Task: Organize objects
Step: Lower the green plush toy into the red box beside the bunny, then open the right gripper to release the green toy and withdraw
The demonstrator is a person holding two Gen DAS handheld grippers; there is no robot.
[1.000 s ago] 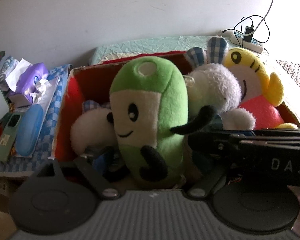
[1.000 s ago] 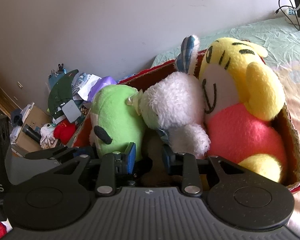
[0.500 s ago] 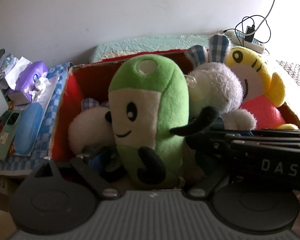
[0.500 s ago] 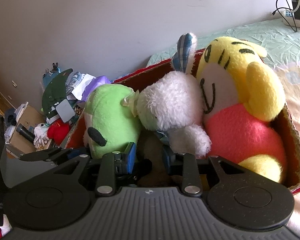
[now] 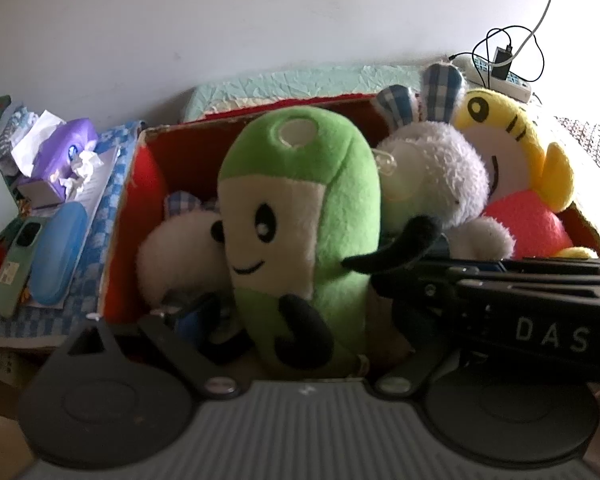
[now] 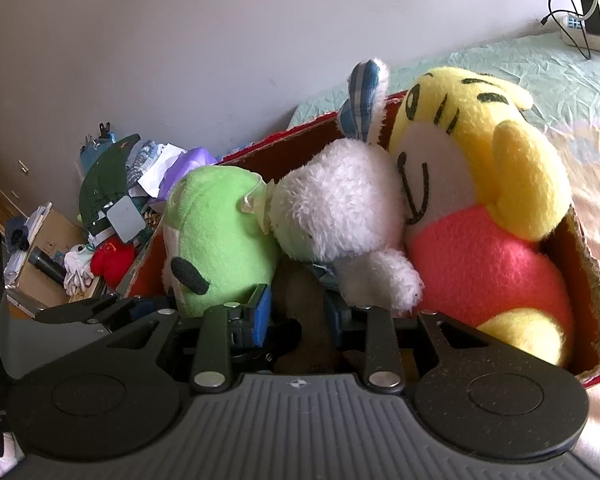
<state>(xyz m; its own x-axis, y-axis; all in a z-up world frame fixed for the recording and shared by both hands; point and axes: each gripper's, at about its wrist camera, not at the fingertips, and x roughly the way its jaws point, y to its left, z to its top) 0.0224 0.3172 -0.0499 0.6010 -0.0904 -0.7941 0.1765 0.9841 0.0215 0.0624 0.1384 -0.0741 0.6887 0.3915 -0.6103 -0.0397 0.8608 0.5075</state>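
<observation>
A red cardboard box (image 5: 140, 184) on the bed holds several plush toys. A green plush (image 5: 300, 216) with a drawn face stands upright in its middle. My left gripper (image 5: 292, 320) is open, its fingers wide on either side of the green plush's lower body and its left pad (image 5: 188, 320) clear of it. A white fluffy plush (image 6: 340, 208) and a yellow-and-pink plush (image 6: 480, 184) lean together on the right. Low between the green and white toys, my right gripper (image 6: 298, 314) is shut on a brown plush (image 6: 300, 300). Its black frame (image 5: 520, 300) crosses the left wrist view.
Left of the box lie a purple tissue pack (image 5: 64, 152), a blue case (image 5: 56, 256) and a green phone (image 5: 16, 268) on a checked cloth. A power strip (image 5: 496, 76) with cables sits on the turquoise sheet behind. More clutter (image 6: 108, 216) is piled by the wall.
The left gripper's fingers have spread a little wider around the green plush. The toys and the right gripper have stayed put.
</observation>
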